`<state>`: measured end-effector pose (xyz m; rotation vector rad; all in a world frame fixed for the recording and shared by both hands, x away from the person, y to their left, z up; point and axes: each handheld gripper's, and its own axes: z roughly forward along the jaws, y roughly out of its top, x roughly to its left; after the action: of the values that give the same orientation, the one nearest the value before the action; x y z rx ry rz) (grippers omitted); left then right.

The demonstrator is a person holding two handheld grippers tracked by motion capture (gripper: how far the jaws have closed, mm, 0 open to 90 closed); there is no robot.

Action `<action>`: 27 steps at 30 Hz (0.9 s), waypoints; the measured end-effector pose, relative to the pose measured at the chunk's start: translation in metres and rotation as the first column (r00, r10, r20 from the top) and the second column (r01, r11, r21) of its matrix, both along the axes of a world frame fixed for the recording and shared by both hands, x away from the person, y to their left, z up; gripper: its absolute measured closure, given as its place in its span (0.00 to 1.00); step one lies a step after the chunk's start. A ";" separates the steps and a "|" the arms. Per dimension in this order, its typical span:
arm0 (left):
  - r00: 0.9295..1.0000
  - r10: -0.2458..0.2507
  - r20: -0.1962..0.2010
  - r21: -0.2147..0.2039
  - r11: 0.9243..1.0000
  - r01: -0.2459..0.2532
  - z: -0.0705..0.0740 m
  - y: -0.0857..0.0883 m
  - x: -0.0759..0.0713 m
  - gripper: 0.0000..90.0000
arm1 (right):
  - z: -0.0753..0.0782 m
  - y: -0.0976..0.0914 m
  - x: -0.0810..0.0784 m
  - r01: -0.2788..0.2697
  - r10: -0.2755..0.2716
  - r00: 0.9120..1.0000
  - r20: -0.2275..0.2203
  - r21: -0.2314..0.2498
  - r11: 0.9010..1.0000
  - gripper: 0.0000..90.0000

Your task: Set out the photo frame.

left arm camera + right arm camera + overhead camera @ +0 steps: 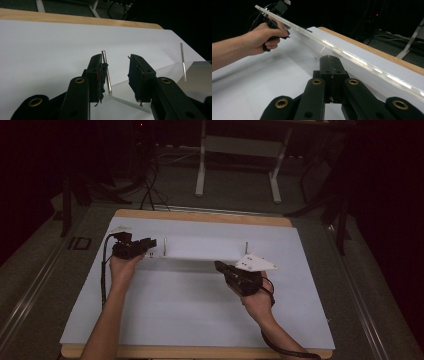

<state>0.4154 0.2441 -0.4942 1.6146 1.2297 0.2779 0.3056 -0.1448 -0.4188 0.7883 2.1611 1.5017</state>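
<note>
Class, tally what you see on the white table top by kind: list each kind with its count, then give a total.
Clear acrylic plate: 1
Upright metal pins, the left one and the right one: 2
Black hand-held grippers, the left gripper and the right gripper: 2
Total: 5

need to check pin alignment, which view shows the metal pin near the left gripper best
The left gripper view: the metal pin stands upright on the clear plate's corner, beside the left jaw. The high view shows it small. In the right gripper view I cannot make it out.
</note>
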 end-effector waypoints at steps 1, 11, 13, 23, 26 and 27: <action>1.000 -0.003 0.002 0.004 1.000 0.003 0.000 0.001 -0.001 0.69 | 0.001 0.000 0.001 0.003 -0.003 1.000 0.002 0.002 1.000 1.00; 0.999 -0.029 0.045 0.025 0.999 0.028 0.003 0.004 -0.014 0.67 | 0.005 0.001 0.008 0.013 -0.013 1.000 0.009 0.005 1.000 1.00; 0.997 -0.045 0.058 0.031 0.999 0.043 0.003 0.004 -0.017 0.66 | 0.006 0.002 0.008 0.013 -0.013 1.000 0.010 0.004 1.000 1.00; 0.995 -0.063 0.079 0.090 0.994 0.055 0.003 0.005 -0.024 0.64 | 0.011 0.002 0.016 0.017 -0.017 1.000 0.011 0.001 1.000 1.00; 0.994 -0.053 0.091 0.122 0.992 0.041 0.004 0.004 -0.027 0.63 | 0.013 0.002 0.018 0.021 -0.021 1.000 0.010 0.002 1.000 1.00; 0.994 -0.052 0.093 0.121 0.992 0.041 0.004 0.004 -0.028 0.63 | 0.013 0.002 0.019 0.021 -0.021 1.000 0.009 0.005 1.000 1.00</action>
<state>0.3874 0.2484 -0.4904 1.7095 1.1184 0.4011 0.3250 -0.1423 -0.4053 0.8018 2.1365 1.4983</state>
